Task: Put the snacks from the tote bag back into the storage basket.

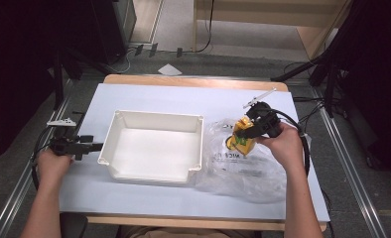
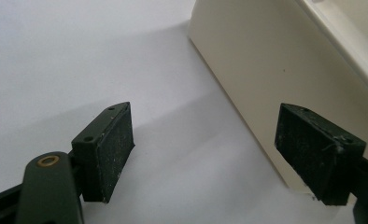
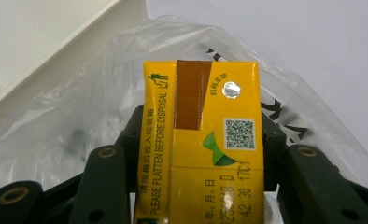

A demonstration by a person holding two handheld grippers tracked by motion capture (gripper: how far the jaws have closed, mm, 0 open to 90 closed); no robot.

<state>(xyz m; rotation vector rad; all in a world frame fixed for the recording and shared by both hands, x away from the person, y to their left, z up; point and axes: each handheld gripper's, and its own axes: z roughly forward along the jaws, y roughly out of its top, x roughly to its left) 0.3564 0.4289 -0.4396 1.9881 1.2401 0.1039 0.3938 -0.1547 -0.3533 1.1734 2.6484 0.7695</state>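
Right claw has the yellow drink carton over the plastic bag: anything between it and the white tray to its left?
Nothing visible. The right claw grips the yellow drink carton above the crumpled clear plastic bag; only the near wall of the white rectangular plastic tray lies between, and its inside looks bare.

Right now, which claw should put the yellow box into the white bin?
The right claw: it already grips the yellow box beside the white bin. The left claw is open, holding nothing, at the bin's far side.
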